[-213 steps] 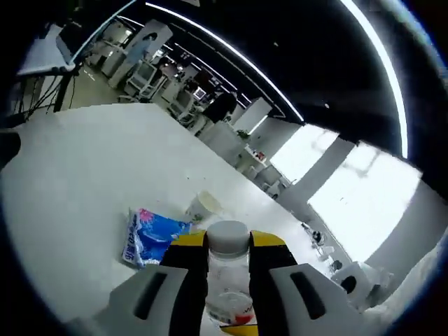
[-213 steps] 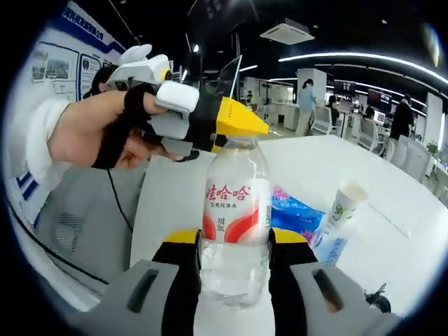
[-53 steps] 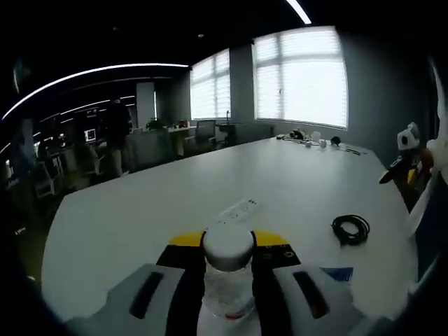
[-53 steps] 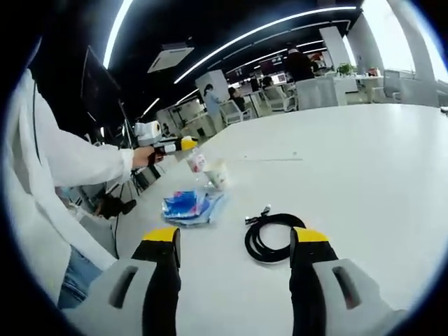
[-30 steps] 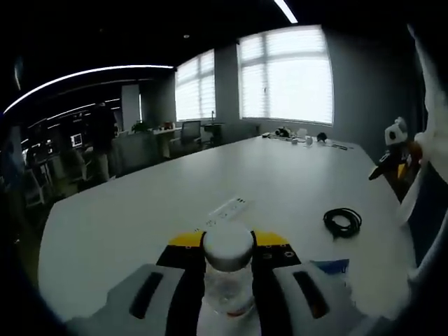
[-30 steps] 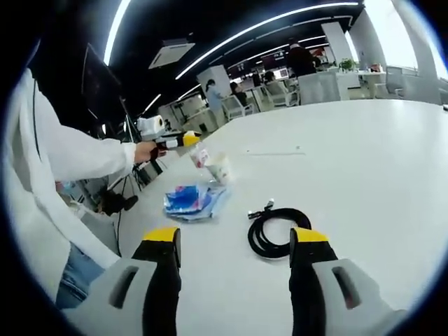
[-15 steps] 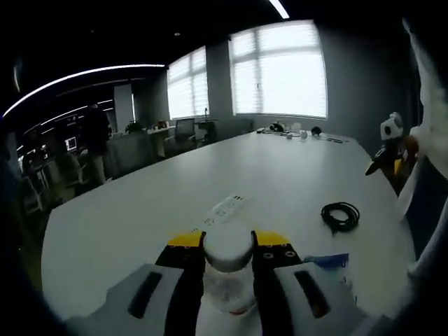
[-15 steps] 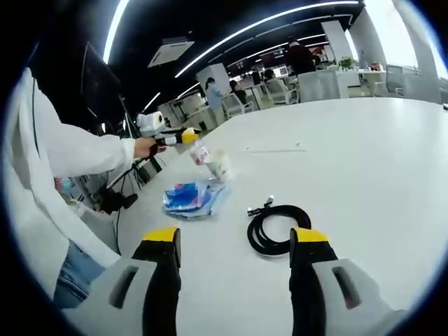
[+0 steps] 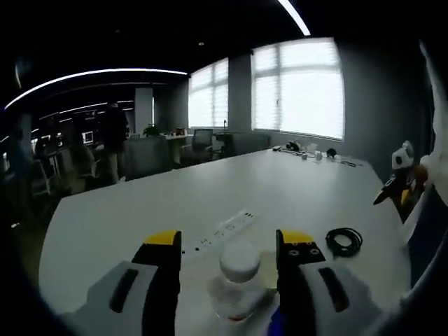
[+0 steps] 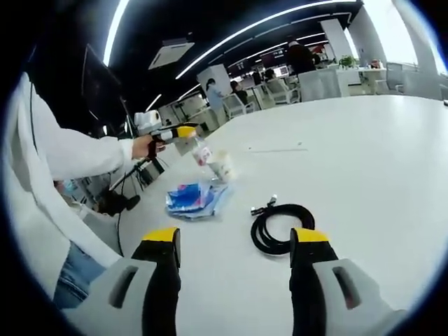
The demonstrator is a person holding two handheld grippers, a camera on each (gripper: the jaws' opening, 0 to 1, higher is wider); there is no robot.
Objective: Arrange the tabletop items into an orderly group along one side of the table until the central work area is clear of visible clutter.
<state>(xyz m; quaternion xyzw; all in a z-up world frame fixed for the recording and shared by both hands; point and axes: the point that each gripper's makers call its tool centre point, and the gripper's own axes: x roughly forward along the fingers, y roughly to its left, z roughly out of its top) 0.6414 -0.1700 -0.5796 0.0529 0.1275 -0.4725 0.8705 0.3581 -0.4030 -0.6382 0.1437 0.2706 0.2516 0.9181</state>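
Left gripper view: left gripper (image 9: pixel 229 253) jaws spread, water bottle (image 9: pixel 239 278) standing free between them on white table (image 9: pixel 140 210) | right gripper (image 10: pixel 234 253) jaws spread, empty, near coiled black cable (image 10: pixel 281 227); blue packet (image 10: pixel 190 199) beside paper cup (image 10: pixel 221 166).

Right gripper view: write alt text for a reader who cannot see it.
The open right gripper points over a white table at a coiled black cable. Beyond lie a blue packet, a paper cup and a water bottle, with the left gripper at the bottle's top.
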